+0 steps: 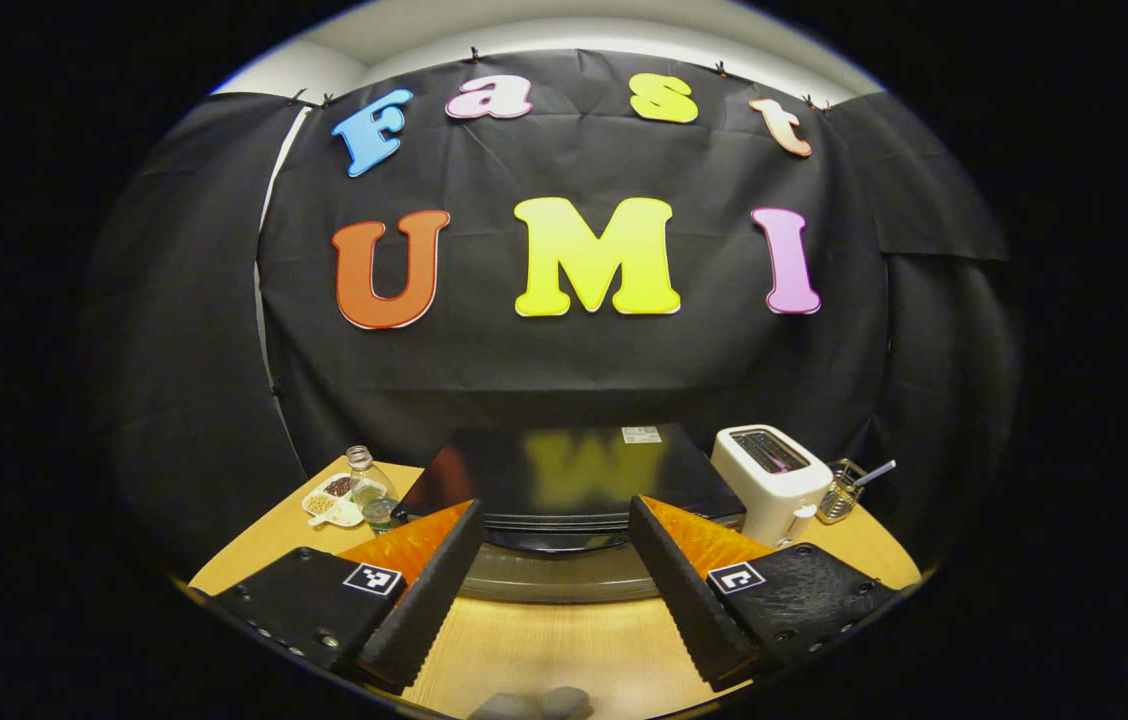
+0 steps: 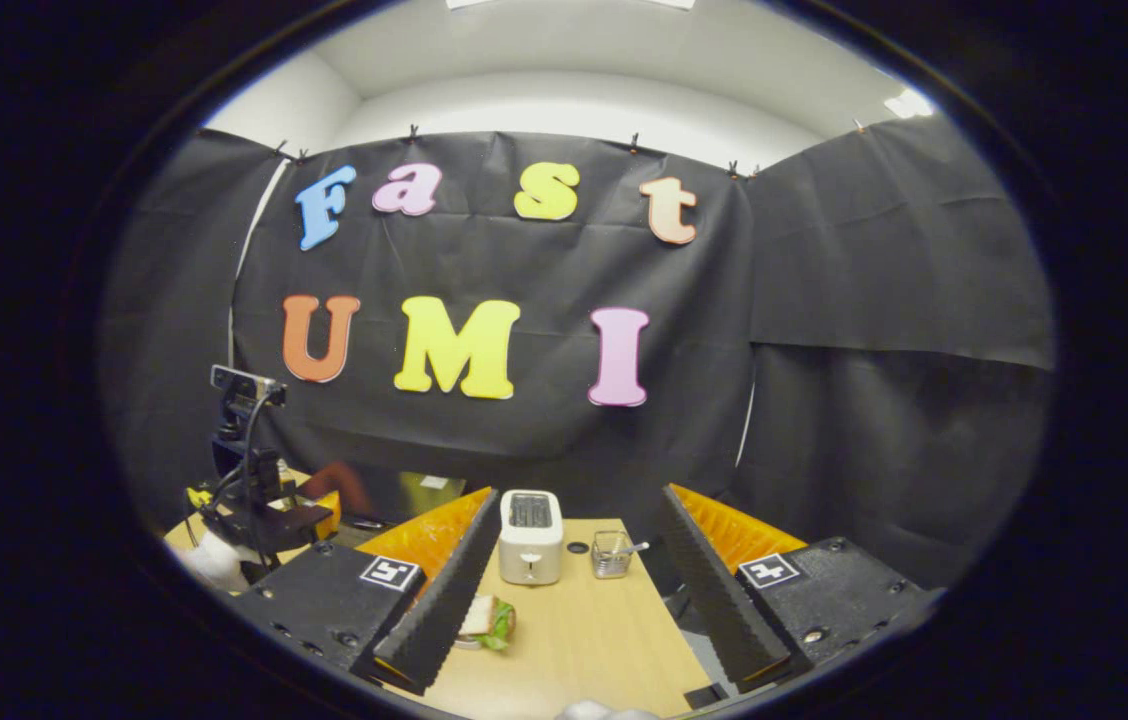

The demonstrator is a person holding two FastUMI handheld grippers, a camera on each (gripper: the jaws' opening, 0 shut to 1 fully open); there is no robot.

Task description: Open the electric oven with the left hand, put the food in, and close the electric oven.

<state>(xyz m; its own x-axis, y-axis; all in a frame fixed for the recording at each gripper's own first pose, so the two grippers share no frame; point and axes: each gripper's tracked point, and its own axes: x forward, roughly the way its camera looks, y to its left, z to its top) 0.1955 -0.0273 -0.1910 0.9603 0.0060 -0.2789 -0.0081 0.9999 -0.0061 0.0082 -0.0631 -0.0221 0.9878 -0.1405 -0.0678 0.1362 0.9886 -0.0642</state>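
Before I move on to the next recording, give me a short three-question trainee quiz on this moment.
1. True or false: the left gripper is shut on the oven.
2. Multiple choice: what lies on the table in front of the toaster, near the right gripper? A) a banana B) a sandwich C) a mug
3. Short answer: which side of the oven is the glass bottle on in the left gripper view?

Key
1. False: its fingers stand wide apart, holding nothing.
2. B.
3. The left side, beside a small snack dish.
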